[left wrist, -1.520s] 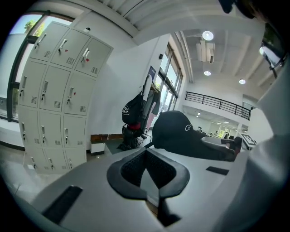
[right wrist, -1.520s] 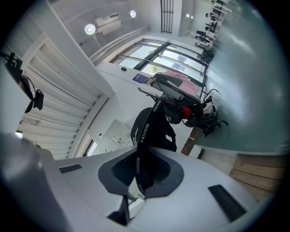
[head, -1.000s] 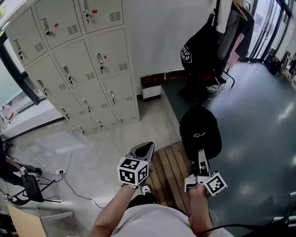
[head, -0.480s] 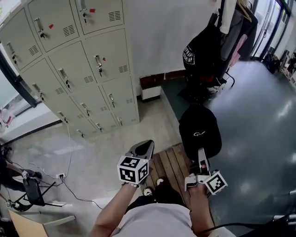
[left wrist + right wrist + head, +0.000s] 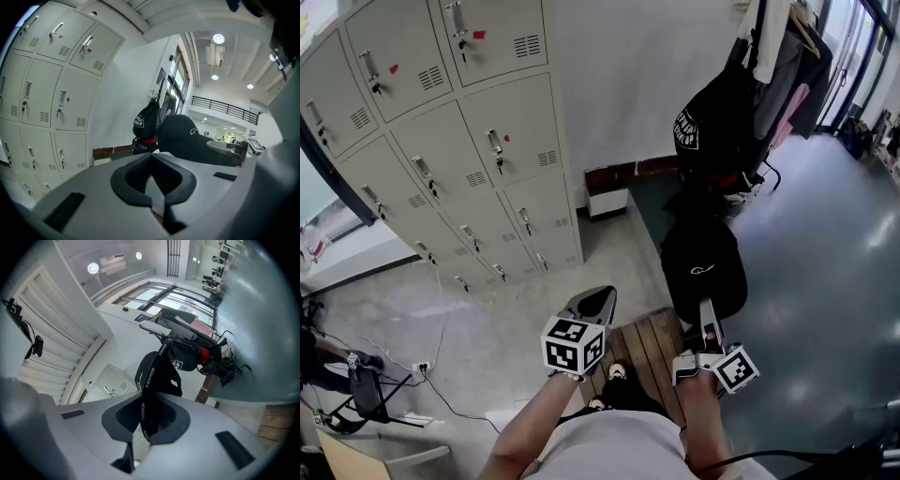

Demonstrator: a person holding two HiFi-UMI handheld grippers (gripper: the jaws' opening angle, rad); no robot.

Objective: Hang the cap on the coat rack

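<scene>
A black cap (image 5: 703,267) hangs in front of my right gripper (image 5: 707,307), which is shut on the cap's printed black strap (image 5: 143,413). The right gripper view shows the cap (image 5: 157,373) dangling beyond the jaws. My left gripper (image 5: 597,295) rides beside it on the left, jaws shut with nothing between them (image 5: 151,161). The coat rack (image 5: 757,37) stands ahead at the upper right, loaded with a black bag (image 5: 712,122) and hanging clothes (image 5: 792,66). That bag (image 5: 146,124) and the cap (image 5: 187,140) both show in the left gripper view.
Grey lockers (image 5: 459,159) line the wall on the left. A wooden slatted board (image 5: 652,347) lies on the floor under the grippers, with the person's shoe (image 5: 617,372) on it. Cables and a plug strip (image 5: 417,367) lie at the lower left. A white box (image 5: 607,202) sits by the wall.
The person has stepped forward: lockers and coat rack have drawn closer in the head view. Both grippers travel along, the right one keeping its hold on the cap.
</scene>
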